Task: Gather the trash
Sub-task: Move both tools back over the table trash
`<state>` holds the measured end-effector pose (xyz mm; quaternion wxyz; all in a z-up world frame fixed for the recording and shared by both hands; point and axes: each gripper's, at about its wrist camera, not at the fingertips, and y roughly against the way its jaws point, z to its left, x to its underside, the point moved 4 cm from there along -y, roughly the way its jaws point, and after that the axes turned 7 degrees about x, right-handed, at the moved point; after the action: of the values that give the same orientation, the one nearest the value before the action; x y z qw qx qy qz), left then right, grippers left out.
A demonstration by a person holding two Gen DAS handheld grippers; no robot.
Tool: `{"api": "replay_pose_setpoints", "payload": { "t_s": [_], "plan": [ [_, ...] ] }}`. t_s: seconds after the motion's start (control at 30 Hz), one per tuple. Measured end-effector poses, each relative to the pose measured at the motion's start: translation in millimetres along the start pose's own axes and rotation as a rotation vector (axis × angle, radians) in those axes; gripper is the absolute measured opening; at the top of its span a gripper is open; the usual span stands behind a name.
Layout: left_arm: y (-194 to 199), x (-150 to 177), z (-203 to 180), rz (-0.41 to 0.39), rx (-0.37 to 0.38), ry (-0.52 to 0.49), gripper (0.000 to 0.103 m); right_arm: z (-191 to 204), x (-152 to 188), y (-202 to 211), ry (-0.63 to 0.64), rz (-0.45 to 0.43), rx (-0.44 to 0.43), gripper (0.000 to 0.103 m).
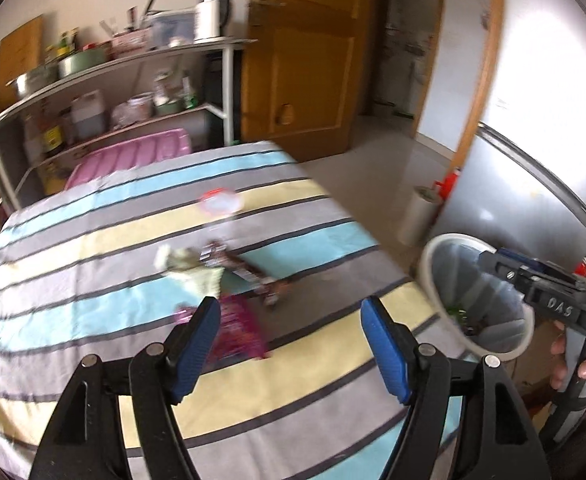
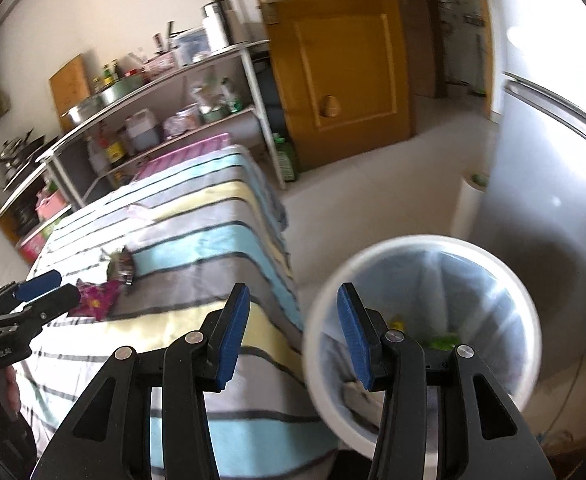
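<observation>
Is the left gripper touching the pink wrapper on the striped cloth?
Cannot tell. In the left wrist view, one finger of the open left gripper overlaps the blurred pink wrapper, showing neither contact nor gap.

Two tools, one white bin [image 2: 425, 256], one striped cloth [image 1: 93, 288], and about four trash pieces on it.

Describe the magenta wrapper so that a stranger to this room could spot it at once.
Start at the striped cloth that covers the table beside the white bin. A small cluster of litter lies on it. The magenta wrapper is the piece of that cluster nearest the left gripper, next to a pale green wrapper and a long dark one; its bright pink-purple colour sets it apart.
</observation>
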<state>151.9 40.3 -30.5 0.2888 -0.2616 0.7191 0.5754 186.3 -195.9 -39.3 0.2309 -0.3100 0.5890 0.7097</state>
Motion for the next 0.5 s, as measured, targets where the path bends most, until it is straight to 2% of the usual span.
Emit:
{"api": "replay_pose_setpoints", "payload": {
  "t_s": [0.1, 0.5],
  "plan": [
    [2.4, 6.2, 20.4, 0.007, -0.029, 0.035, 0.075, 21.0, -5.9, -6.7, 0.028, 0.002, -0.03, 0.047],
    [-13.9, 19.1, 52.7, 0.054, -0.018, 0.106, 0.076, 105.4, -39.5, -47.5, 0.152, 0.02, -0.151, 0.047]
  ]
}}
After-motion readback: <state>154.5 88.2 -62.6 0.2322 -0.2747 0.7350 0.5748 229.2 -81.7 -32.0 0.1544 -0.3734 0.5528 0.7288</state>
